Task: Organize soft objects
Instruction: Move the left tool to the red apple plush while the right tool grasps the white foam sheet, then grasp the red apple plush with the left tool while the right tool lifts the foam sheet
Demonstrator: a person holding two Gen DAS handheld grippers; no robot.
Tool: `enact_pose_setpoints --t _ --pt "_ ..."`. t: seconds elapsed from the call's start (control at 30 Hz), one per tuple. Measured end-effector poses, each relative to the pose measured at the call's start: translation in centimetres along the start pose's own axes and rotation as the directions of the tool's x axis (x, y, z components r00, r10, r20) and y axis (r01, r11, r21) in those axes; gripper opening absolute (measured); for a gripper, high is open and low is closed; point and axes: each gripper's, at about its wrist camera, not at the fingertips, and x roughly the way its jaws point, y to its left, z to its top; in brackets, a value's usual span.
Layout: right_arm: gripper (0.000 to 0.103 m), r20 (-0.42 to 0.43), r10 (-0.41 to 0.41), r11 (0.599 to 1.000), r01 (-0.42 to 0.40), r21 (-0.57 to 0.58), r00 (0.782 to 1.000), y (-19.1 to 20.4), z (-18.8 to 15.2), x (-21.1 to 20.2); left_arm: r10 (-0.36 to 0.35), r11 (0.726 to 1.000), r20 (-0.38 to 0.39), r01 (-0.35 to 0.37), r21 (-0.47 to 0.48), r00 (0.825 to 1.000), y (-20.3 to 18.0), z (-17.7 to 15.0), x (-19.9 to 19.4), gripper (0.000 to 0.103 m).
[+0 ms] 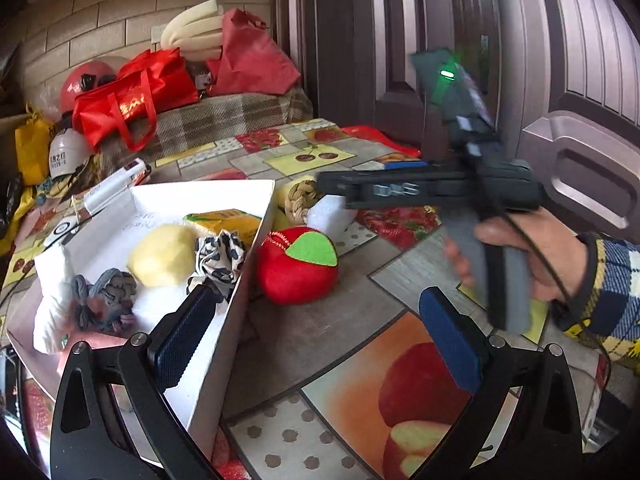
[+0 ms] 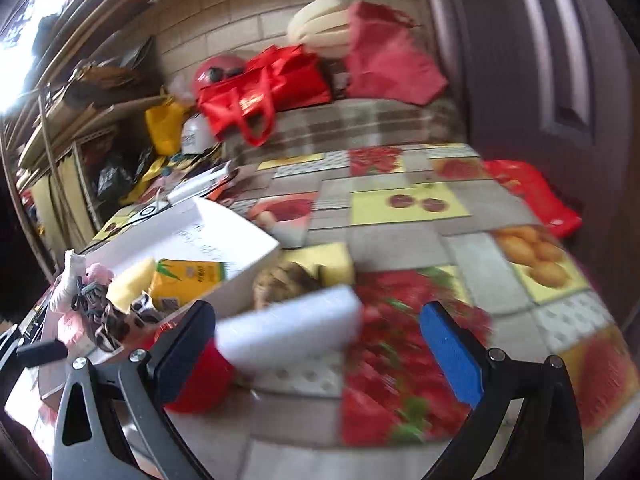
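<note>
A white box (image 1: 224,312) on the fruit-print table holds a yellow foam ball (image 1: 162,254), a spotted scrunchie (image 1: 220,256), a grey rope toy (image 1: 104,300) and a yellow pack (image 1: 224,222). A red plush apple (image 1: 298,264) lies right of the box. Behind it sit a white foam block (image 1: 330,216), a braided ball (image 1: 300,196) and a yellow sponge (image 2: 328,260). My left gripper (image 1: 316,336) is open, its left finger over the box edge. My right gripper (image 2: 316,352) is open above the white foam block (image 2: 292,330); it also shows in the left wrist view (image 1: 340,186).
Red bags (image 1: 132,100), a red helmet (image 1: 86,82), a white helmet (image 1: 66,154) and foam strips (image 1: 196,36) pile on the checked cloth at the back. A dark door (image 1: 540,60) stands right. A red bag (image 2: 532,196) lies at the table's right edge.
</note>
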Motion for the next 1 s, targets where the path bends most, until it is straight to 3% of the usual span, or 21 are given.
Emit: enact_pose_setpoints --t 0.1,0.17,0.27,0.33,0.4,0.47,0.57,0.73,0.87,0.93,1.0 --pt "0.102 -0.026 -0.011 1.0 0.011 0.005 1.0 1.2 0.8 2.1 0.006 1.0 -0.023 -0.006 -0.029 1.0 0.6 0.0 0.3 0.103" --pt "0.102 -0.06 -0.062 0.998 0.064 0.024 0.996 1.4 1.3 3.5 0.009 0.999 -0.037 -0.01 -0.045 0.999 1.0 -0.1 0.6 0.103" --pt "0.102 -0.15 -0.091 0.995 0.095 0.025 0.985 1.2 1.1 5.2 0.019 0.999 -0.052 -0.021 -0.042 0.998 0.8 -0.1 1.0 0.103" --pt "0.077 -0.203 -0.046 0.997 0.056 0.047 0.978 0.6 0.5 5.5 0.018 1.0 -0.057 -0.019 -0.023 0.998 0.4 0.0 1.1 0.103" --pt "0.074 -0.199 0.049 0.997 -0.035 0.074 0.979 0.0 -0.1 4.5 0.021 1.0 -0.063 -0.021 -0.003 0.998 -0.1 0.0 1.4 0.103" --pt "0.051 -0.203 0.045 0.999 -0.038 0.037 0.978 0.1 -0.7 3.3 0.025 1.0 -0.066 -0.024 0.011 0.997 -0.4 0.1 1.5 0.102" --pt "0.05 -0.204 0.054 0.997 -0.043 0.059 0.977 -1.3 -1.5 1.5 0.042 0.999 -0.068 -0.041 0.009 0.997 -0.8 0.5 2.2 0.1" --pt "0.045 -0.169 0.058 0.975 -0.02 0.222 0.984 -6.2 -2.7 -1.4 0.113 0.993 -0.052 -0.115 -0.028 0.992 -1.2 2.1 4.3 0.1" --pt "0.043 -0.142 0.079 0.946 -0.029 0.324 0.987 -8.3 -3.2 -2.2 0.172 0.985 -0.053 -0.172 0.01 0.984 -2.3 3.5 6.6 0.1" --pt "0.043 -0.144 0.092 0.939 -0.038 0.342 0.985 -8.5 -3.2 -2.0 0.142 0.989 -0.125 -0.137 0.054 0.982 -3.1 3.6 8.4 0.1" --pt "0.043 -0.144 0.105 0.932 -0.047 0.359 0.984 -8.7 -3.2 -1.9 0.067 0.997 -0.17 -0.06 0.044 0.983 -3.6 3.3 8.7 0.1"
